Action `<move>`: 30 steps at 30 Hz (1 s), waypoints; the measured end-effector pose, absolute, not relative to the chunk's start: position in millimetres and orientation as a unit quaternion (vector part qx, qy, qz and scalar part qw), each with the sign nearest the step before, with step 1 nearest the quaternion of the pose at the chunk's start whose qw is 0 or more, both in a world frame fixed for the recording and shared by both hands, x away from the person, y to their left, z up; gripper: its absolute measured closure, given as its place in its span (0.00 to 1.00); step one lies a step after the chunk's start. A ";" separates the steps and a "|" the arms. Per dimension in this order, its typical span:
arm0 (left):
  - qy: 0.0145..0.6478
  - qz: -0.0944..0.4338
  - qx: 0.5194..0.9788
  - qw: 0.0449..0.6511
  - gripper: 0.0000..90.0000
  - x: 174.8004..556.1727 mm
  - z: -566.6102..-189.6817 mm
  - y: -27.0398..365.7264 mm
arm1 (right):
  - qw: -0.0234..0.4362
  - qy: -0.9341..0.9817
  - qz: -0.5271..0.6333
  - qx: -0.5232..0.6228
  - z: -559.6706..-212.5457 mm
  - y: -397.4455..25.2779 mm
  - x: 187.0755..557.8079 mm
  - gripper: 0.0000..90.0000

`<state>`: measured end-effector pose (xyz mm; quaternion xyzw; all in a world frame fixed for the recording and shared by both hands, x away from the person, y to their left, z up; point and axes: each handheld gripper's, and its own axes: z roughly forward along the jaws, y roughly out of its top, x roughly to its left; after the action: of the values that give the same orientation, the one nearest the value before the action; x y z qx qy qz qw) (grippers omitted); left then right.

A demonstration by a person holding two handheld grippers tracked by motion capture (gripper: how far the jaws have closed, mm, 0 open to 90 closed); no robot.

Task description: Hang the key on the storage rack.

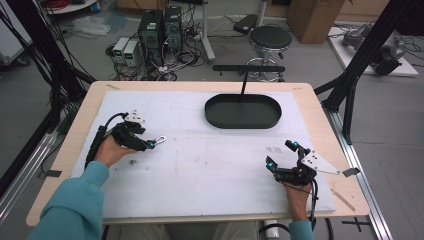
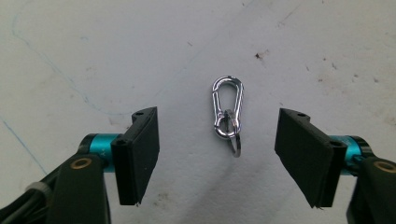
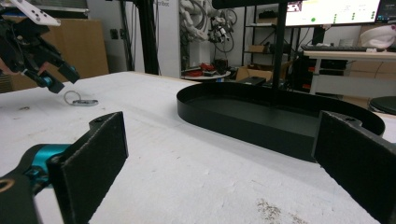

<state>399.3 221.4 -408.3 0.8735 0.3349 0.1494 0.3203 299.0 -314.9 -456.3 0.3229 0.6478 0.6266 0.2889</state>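
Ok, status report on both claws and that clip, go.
Left claw open, poised over the clip, not touching. Right claw open, idle, facing the black tray. Clip flat on the white mat, nothing in the way.

Teal sleeves; black left gripper and right gripper with turquoise collars, brass screws, grey plates at twelve o'clock.

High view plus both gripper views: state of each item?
Carabiner: flat on the white mat, gate closed, small ring attached, ungrasped.
Left tongs: open, jaws either side of the carabiner, not touching.
Right tongs: open, holding nothing.
Black tray: upright on the mat, empty.
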 end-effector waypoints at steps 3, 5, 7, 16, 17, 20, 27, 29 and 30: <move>0.339 0.143 0.877 0.311 0.40 401.5 -412.2 220.3 | 0.289 0.648 0.626 0.323 -456.3 -315.0 299.0 0.03; 0.341 0.136 0.879 0.305 0.46 402.5 -414.6 219.2 | 0.289 0.648 0.627 0.323 -456.3 -314.9 299.0 0.03; 0.342 0.136 0.880 0.301 0.50 402.7 -415.0 218.9 | 0.289 0.648 0.627 0.323 -456.2 -315.1 299.1 0.03; 0.355 0.134 0.879 0.288 0.67 403.4 -417.4 218.1 | 0.289 0.648 0.626 0.323 -456.3 -315.1 299.1 0.03; 0.355 0.134 0.879 0.289 0.68 403.3 -417.4 217.9 | 0.289 0.648 0.626 0.323 -456.3 -315.2 299.1 0.03; 0.353 0.134 0.879 0.291 0.74 402.9 -417.2 216.7 | 0.289 0.648 0.626 0.323 -456.2 -315.2 299.1 0.03; 0.352 0.131 0.880 0.290 0.85 403.1 -417.8 215.8 | 0.289 0.648 0.626 0.323 -456.3 -315.2 299.1 0.03; 0.352 0.131 0.880 0.290 0.86 403.0 -417.9 215.5 | 0.288 0.648 0.627 0.323 -456.2 -315.0 299.1 0.03; 0.350 0.133 0.880 0.291 0.86 403.0 -418.1 215.4 | 0.288 0.648 0.627 0.323 -456.2 -315.0 299.1 0.03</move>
<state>403.0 215.4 -418.1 0.8803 0.3505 0.1326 0.2908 299.1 -315.0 -456.2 0.3231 0.6476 0.6270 0.2883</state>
